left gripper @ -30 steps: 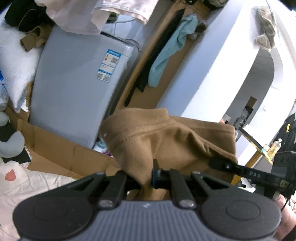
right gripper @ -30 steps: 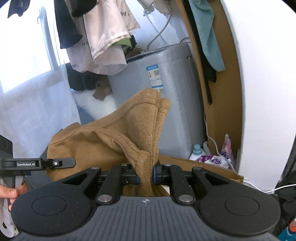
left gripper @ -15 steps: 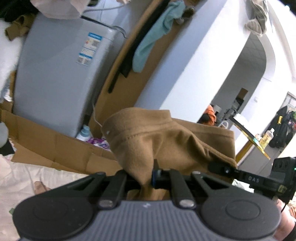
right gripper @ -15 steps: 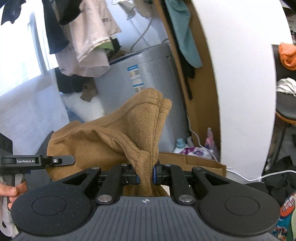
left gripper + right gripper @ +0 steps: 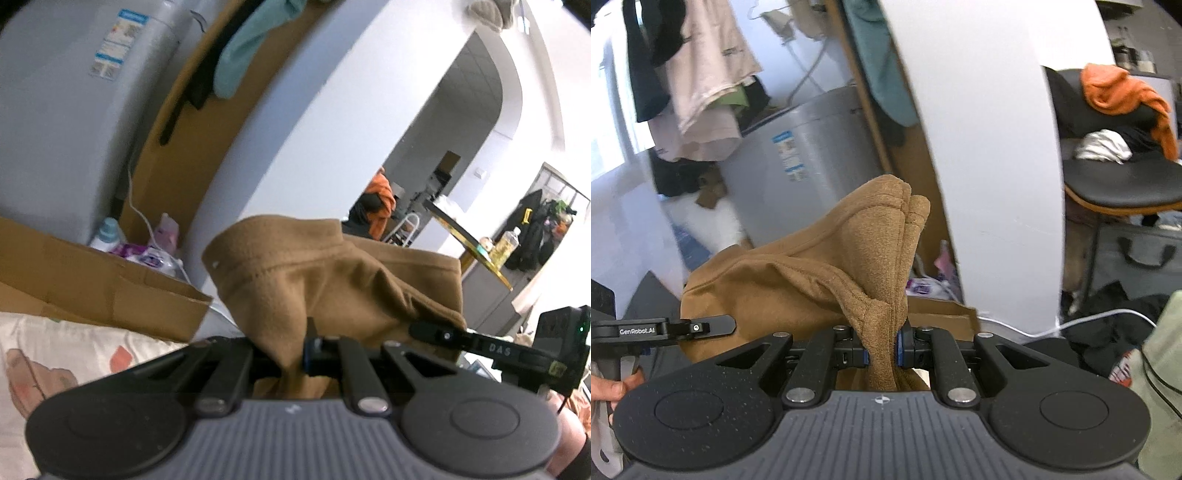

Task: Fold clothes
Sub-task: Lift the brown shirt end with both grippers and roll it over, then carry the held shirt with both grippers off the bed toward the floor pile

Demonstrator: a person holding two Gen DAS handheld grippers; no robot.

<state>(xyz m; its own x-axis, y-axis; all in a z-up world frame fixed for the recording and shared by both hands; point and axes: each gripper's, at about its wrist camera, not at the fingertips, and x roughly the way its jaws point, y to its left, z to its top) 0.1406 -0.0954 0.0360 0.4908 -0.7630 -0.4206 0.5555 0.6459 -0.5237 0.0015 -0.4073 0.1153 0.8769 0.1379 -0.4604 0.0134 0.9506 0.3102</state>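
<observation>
With both of my tools up in the air, I've got the brown garment strung between them, clear of the bed. Left tool is clamped on a bunched fold of it, cloth rising ahead of the fingers with a stitched hem band on top. Right tool is pinched on another bunch, fabric squeezed between the blue-edged pads and standing up ahead in thick folded lobes. From the right wrist view the garment spans off to the left of my tool, where the other tool's finger marked GenRobot.AI reaches the cloth edge, a hand on its handle at the lower left. From the left wrist view the right tool's finger marked DAS shows to the right, at the garment's far corner. Ahead-left of the left tool: cardboard box, grey washing machine behind it, bottles and packets between box and wall, patterned bedsheet low left. Ahead of the right tool: white pillar, washing machine further left with hanging clothes above it. Right of that tool: chair with orange cloth piled on it, white cable on the floor. Some motion blur in both views.
</observation>
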